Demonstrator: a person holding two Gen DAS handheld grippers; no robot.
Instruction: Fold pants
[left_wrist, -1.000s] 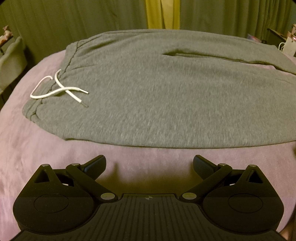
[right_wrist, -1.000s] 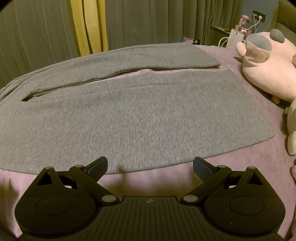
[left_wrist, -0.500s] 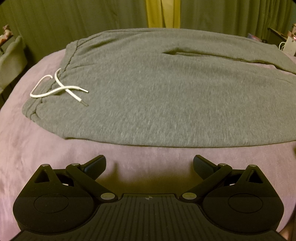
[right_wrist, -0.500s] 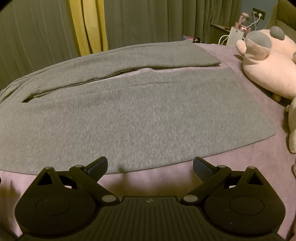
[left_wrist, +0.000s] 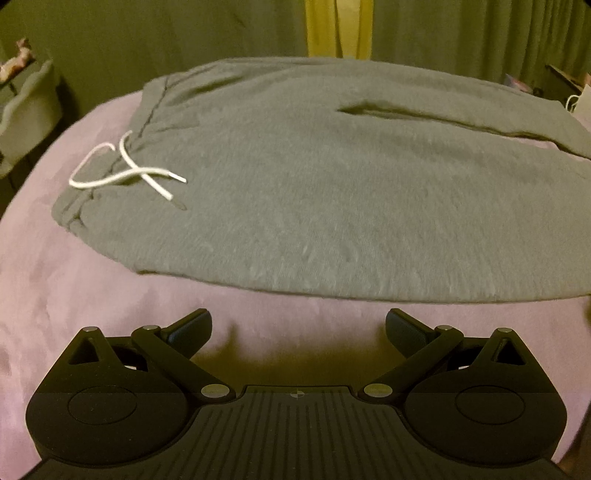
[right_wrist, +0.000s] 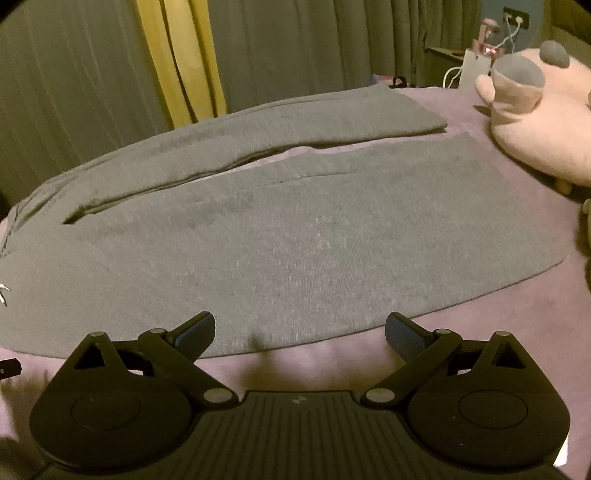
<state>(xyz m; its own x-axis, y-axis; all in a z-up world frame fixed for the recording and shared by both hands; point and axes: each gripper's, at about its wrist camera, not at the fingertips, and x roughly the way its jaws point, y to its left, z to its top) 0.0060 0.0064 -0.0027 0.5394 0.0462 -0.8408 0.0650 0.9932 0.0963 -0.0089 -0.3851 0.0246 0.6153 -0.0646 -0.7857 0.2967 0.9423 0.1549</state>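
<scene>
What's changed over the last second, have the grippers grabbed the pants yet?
Not yet. The right gripper has edged forward over the near hem of the gray pants; the left gripper barely moved. Both stay open, and the pants and white drawstring lie undisturbed.

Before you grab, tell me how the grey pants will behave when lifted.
The grey pants lie limp on the bedspread, so they will likely drape and sag. The knit looks thick, probably grippy, not slippery. The white drawstring lies loose and may dangle.
</scene>
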